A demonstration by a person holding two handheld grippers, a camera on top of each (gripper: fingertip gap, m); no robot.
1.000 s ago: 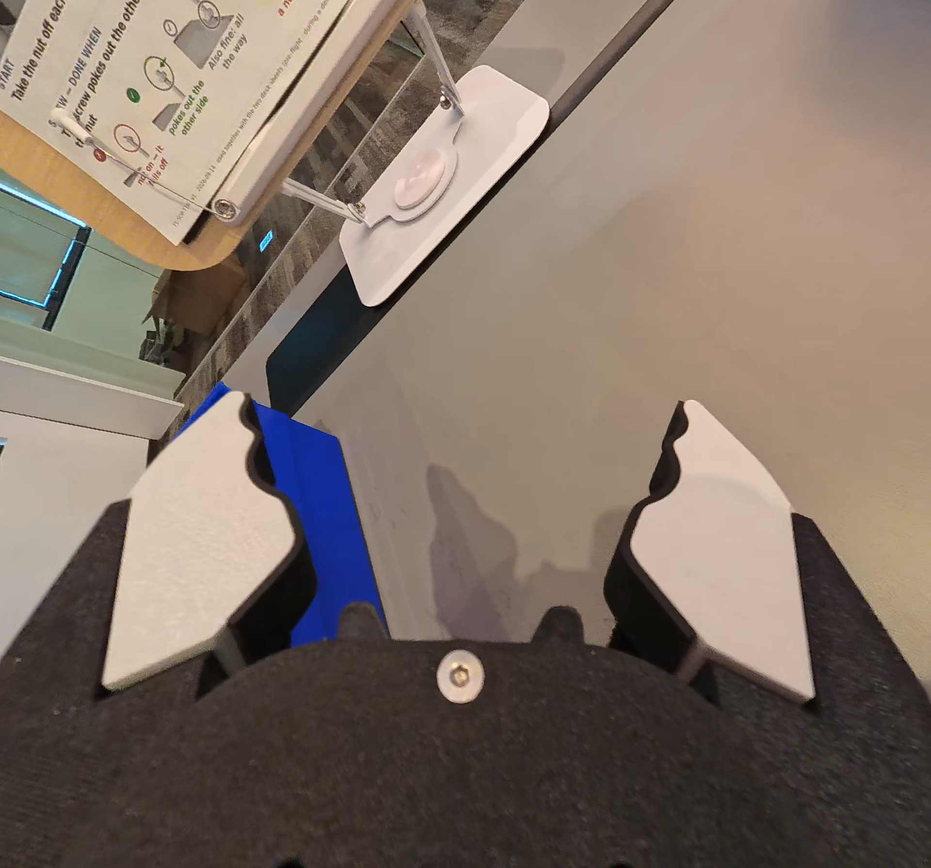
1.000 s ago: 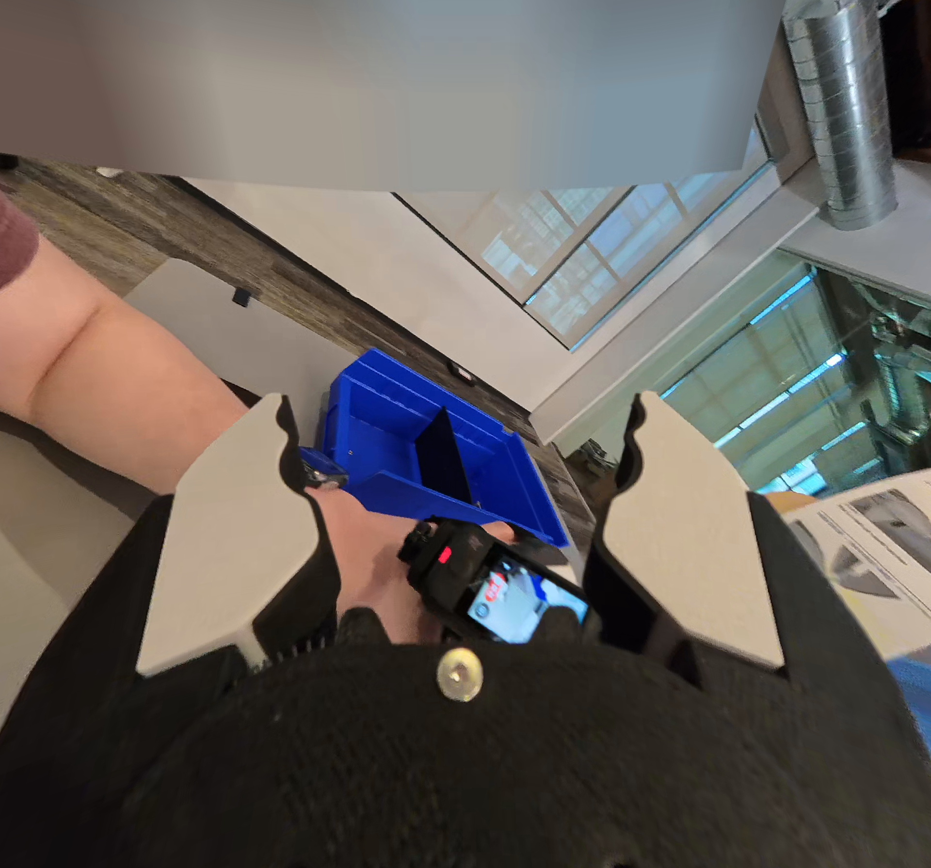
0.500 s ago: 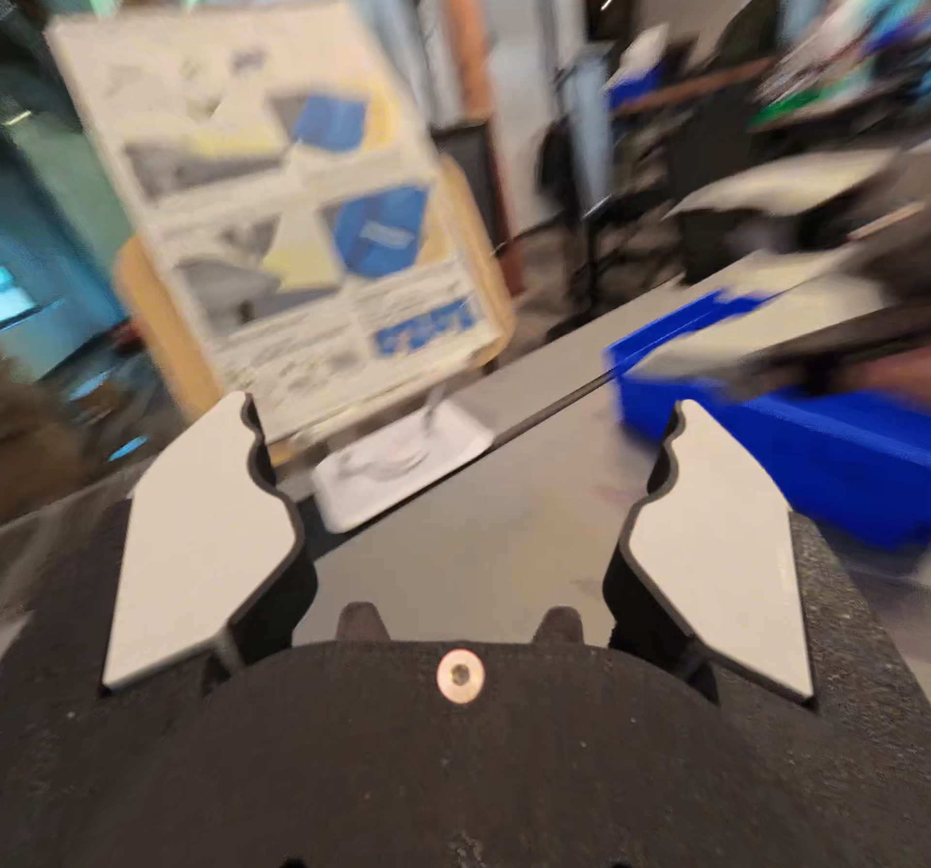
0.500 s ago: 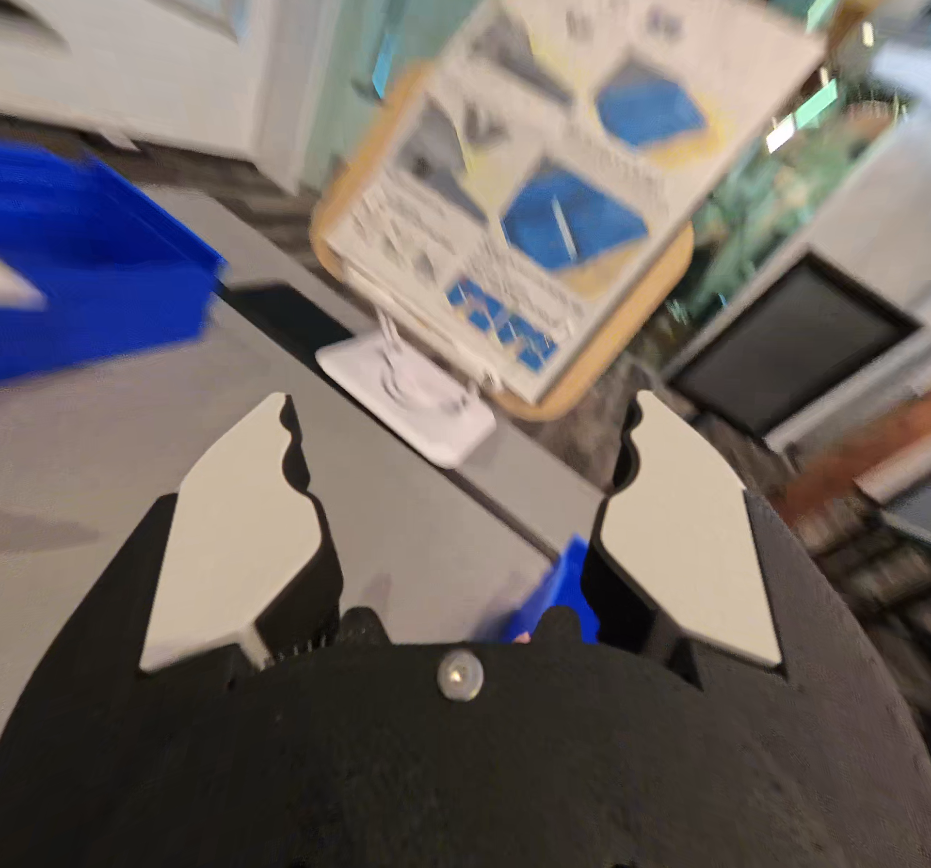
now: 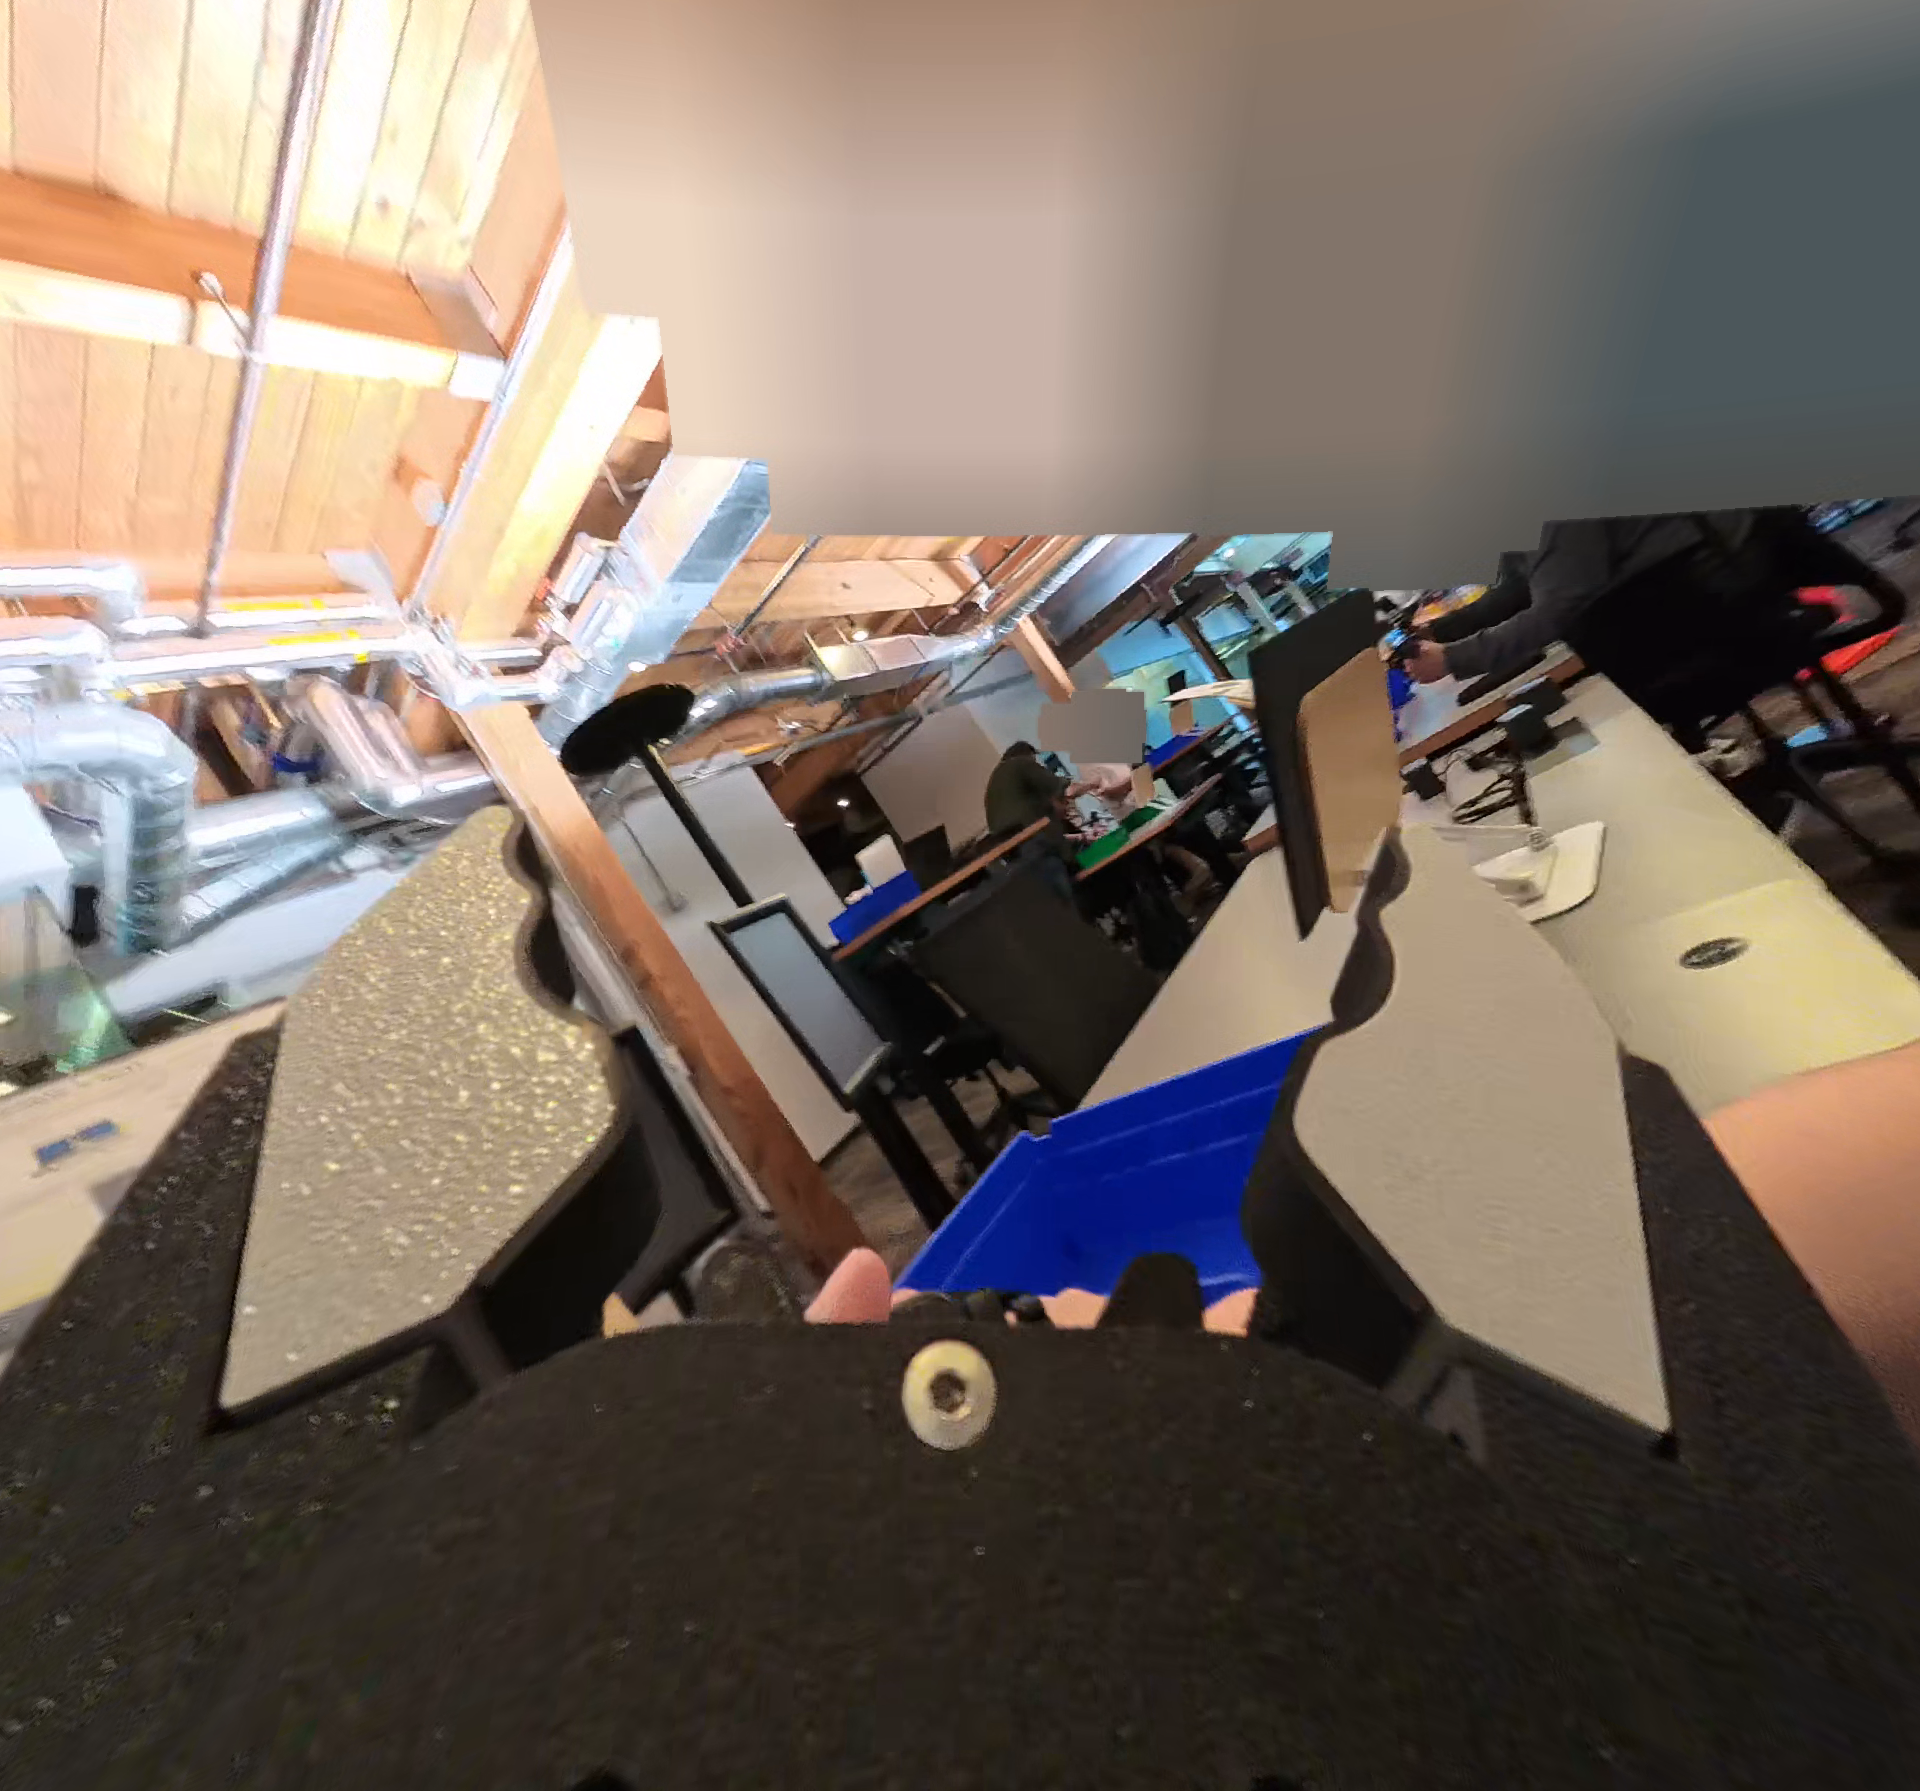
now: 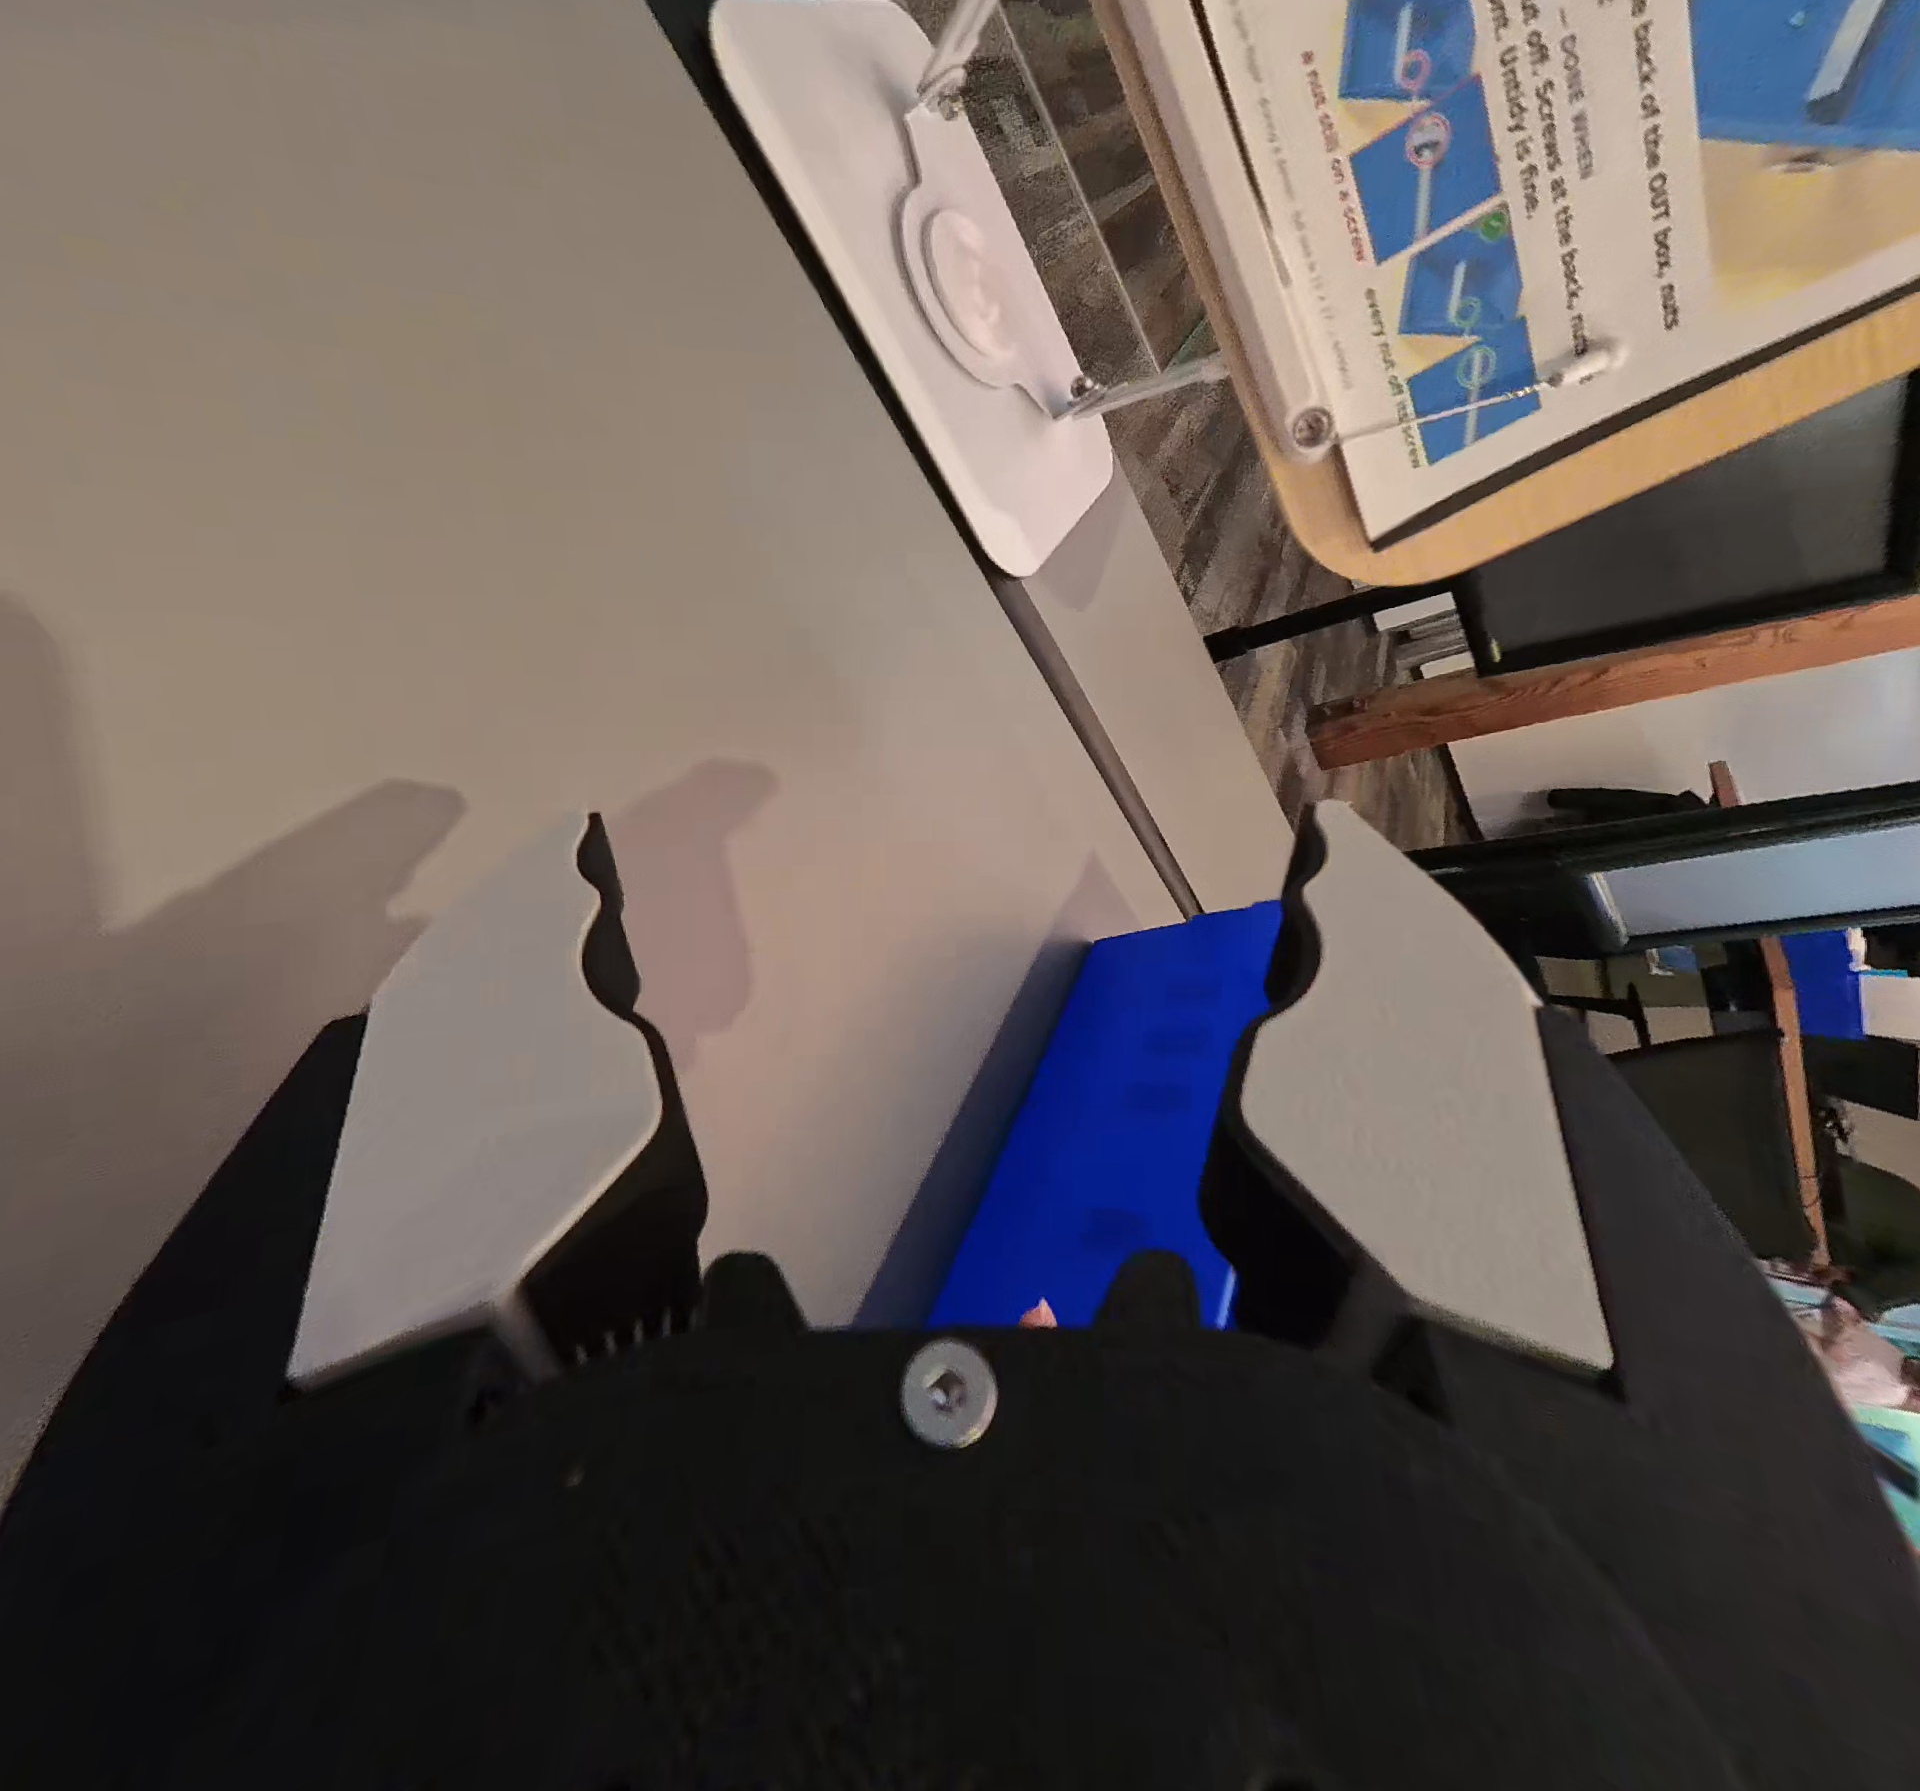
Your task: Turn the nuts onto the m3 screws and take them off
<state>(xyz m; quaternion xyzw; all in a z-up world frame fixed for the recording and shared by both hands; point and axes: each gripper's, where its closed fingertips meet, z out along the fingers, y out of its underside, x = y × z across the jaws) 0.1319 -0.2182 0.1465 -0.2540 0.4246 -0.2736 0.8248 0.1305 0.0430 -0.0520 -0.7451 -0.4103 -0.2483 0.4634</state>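
- Nearest, the left hand-held gripper stands wide apart with nothing between its jaws; it is tipped up toward the room, with fingertips of a hand just under it.
- The right hand-held gripper is equally wide and empty, hanging over the grey tabletop.
- Just beyond both sits the blue bin, its wall between the right jaws. The nuts and screws are not visible in either view; presumably they lie inside the bin.
- Farther off, a white stand base carries an instruction sheet.
- Judgement: the task has not started. Level both grippers toward the bin opening first, find one screw, then close in slowly and squarely.
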